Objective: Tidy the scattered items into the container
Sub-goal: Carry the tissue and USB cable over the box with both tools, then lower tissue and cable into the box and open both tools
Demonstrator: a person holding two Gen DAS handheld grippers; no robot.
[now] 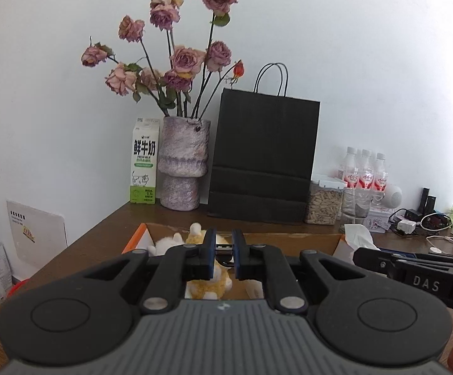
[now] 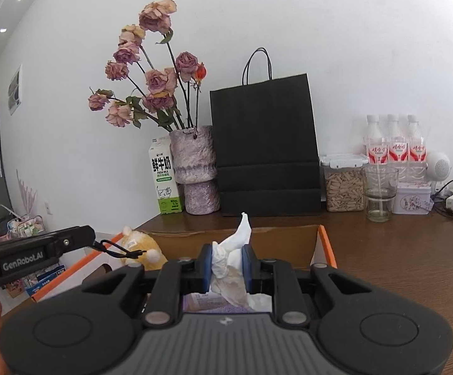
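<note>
A cardboard box [image 1: 289,239] with orange flaps sits on the brown table; it also shows in the right wrist view [image 2: 289,243]. A yellow-and-white plush toy [image 1: 207,287] lies inside it. My left gripper [image 1: 224,250] hovers over the box, its jaws shut on a small dark object with a black cord [image 1: 223,247]. My right gripper [image 2: 227,261] is shut on a white tissue [image 2: 231,259] that sticks up from a purple tissue pack [image 2: 207,304] over the box's right part. The plush [image 2: 142,248] and the left gripper's side show at left in the right wrist view.
Along the wall stand a milk carton [image 1: 144,161], a vase of dried roses [image 1: 184,162], a black paper bag [image 1: 264,156], a jar of seeds [image 1: 323,201], a glass [image 2: 379,193], water bottles [image 2: 395,147], a tin, chargers and cables [image 1: 430,222].
</note>
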